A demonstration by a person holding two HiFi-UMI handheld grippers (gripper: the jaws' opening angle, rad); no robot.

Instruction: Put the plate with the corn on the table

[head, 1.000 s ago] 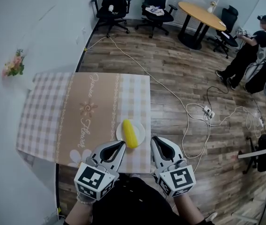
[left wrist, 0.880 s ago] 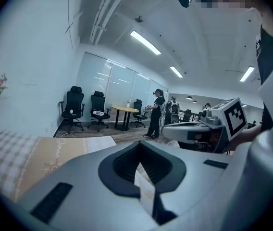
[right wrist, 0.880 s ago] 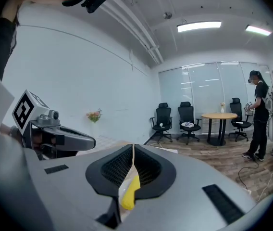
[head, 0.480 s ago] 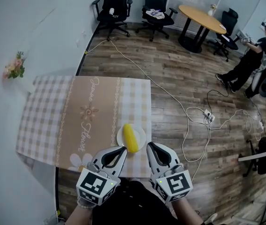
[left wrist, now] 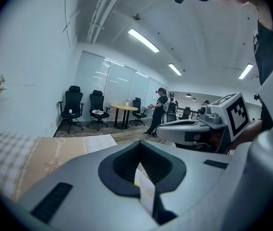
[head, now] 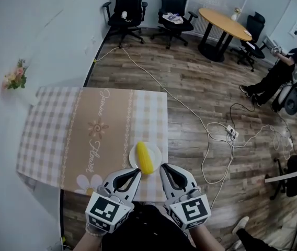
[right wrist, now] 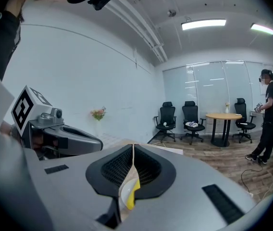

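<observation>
A white plate (head: 153,153) carrying a yellow corn cob (head: 144,157) rests on the checked tablecloth (head: 49,135), near the table's front right corner. My left gripper (head: 137,170) is shut and empty, with its tips just at the plate's near rim. To the plate's near right, my right gripper (head: 162,167) is also shut and holds nothing. In the right gripper view the jaws (right wrist: 133,147) meet at the tip, and a sliver of plate (right wrist: 126,190) and corn (right wrist: 134,192) shows below them. The left gripper view shows its jaws (left wrist: 139,144) pressed together.
The table stands against the left wall beside a spray of flowers (head: 13,77). The wooden floor to the right has cables and a power strip (head: 231,134). Office chairs (head: 127,4), a round table (head: 224,15) and a person (head: 279,72) are farther back.
The right gripper has moved left, closer to the plate and to the left gripper. The plate and corn have stayed on the cloth. The person at the back has stepped to the right.
</observation>
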